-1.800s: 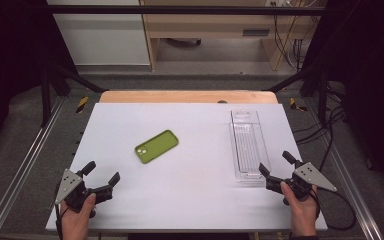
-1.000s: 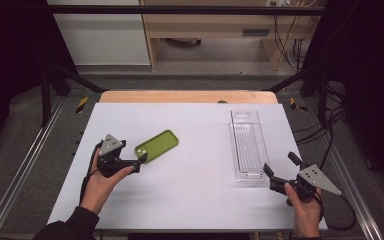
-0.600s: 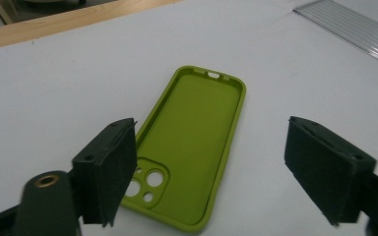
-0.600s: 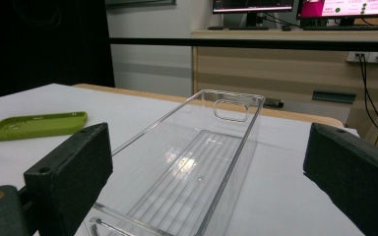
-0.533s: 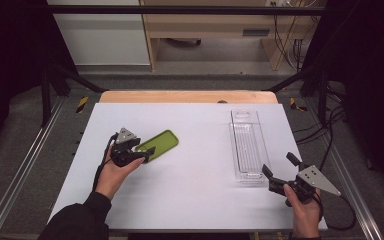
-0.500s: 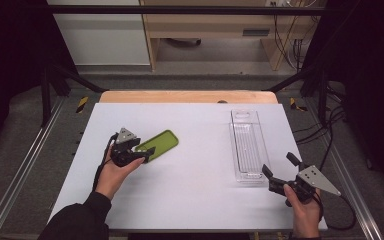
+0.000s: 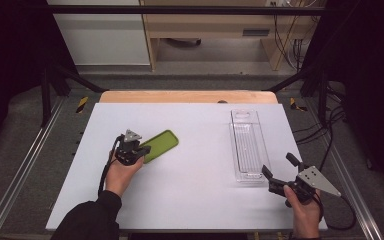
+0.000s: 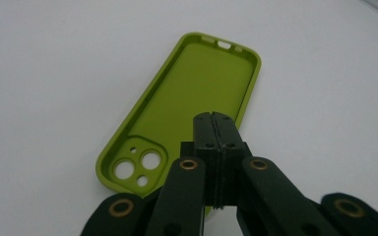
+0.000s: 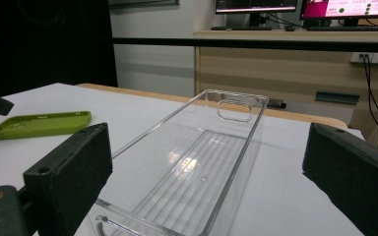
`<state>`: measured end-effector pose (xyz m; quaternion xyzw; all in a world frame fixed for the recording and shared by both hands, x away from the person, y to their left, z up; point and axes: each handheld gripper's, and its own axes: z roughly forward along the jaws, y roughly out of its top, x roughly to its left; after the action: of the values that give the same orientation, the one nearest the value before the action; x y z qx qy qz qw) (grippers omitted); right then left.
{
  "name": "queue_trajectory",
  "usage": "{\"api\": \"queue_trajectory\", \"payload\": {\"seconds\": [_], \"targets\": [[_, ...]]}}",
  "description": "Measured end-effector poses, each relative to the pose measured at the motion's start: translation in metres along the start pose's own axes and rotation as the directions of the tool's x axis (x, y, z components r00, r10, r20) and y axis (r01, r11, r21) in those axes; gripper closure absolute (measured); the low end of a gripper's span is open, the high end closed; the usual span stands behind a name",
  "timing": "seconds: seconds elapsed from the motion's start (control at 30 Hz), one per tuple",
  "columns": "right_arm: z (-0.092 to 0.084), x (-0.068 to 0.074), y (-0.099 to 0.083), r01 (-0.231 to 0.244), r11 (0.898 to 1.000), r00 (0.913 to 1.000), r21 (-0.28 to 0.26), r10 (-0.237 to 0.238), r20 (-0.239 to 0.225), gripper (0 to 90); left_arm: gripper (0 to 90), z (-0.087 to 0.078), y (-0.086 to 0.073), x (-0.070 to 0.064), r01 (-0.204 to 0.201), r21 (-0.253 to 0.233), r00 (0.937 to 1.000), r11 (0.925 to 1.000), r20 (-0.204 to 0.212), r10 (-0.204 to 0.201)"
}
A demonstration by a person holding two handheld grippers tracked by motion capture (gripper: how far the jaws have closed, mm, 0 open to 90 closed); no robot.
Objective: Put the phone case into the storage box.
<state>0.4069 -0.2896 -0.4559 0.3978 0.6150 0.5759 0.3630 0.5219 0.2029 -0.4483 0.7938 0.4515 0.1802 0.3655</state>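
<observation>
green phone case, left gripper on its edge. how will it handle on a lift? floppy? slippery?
The green phone case is an empty shell, open side up with thin walls and camera cutouts, so probably light and somewhat bendy; held at one end, the far end may droop. The left gripper has its jaws shut at the camera-end rim: a narrow hold that might twist. Its matte finish suggests little slipping on the table.

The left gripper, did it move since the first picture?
Yes. The left gripper went from the table's near left corner forward and right, to the green phone case, closer to the clear tray.
</observation>
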Motion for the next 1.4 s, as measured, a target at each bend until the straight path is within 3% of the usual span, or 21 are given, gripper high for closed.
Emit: {"api": "queue_trajectory", "payload": {"seconds": [0.17,0.2,0.47,0.53,0.6,0.73,0.97,1.4], "targets": [[-0.001,-0.002,0.0,-0.001,1.0,1.0,0.002,0.001,0.006,5.0,90.0,0.008,-0.002,-0.002,0.0,0.044,1.0,0.999,0.002,0.0],[-0.002,-0.003,0.0,-0.006,1.0,0.9999,-0.004,0.006,0.009,5.0,90.0,0.013,-0.004,-0.002,-0.002,0.072,0.9999,0.9974,-0.016,0.003],[-0.003,-0.006,-0.001,-0.02,1.0,0.9998,-0.008,0.02,0.009,5.1,90.0,0.015,-0.009,0.003,0.02,0.129,0.9994,0.9914,-0.03,-0.017],[-0.002,-0.008,-0.002,-0.016,1.0,0.9998,-0.005,0.016,0.007,5.1,90.0,0.01,-0.012,0.004,0.022,0.144,0.9994,0.9893,-0.028,-0.018],[-0.002,-0.008,-0.002,-0.016,1.0,0.9999,0.001,0.016,0.006,5.1,90.0,-0.001,-0.019,0.006,0.025,0.165,0.9996,0.986,0.009,-0.027],[-0.004,-0.008,-0.003,-0.013,1.0,0.9999,0.005,0.013,0.011,5.2,90.0,-0.018,-0.034,0.004,0.005,0.183,0.999,0.983,0.043,-0.013],[-0.005,-0.007,-0.003,-0.001,1.0,0.9998,0.009,0.001,0.022,5.3,90.0,-0.044,-0.057,-0.002,-0.037,0.191,0.9967,0.981,0.079,0.022],[-0.004,-0.007,-0.005,0.007,1.0,0.9995,0.027,-0.008,0.029,5.3,90.0,-0.078,-0.086,-0.003,-0.067,0.213,0.9901,0.9748,0.135,0.038]]}}
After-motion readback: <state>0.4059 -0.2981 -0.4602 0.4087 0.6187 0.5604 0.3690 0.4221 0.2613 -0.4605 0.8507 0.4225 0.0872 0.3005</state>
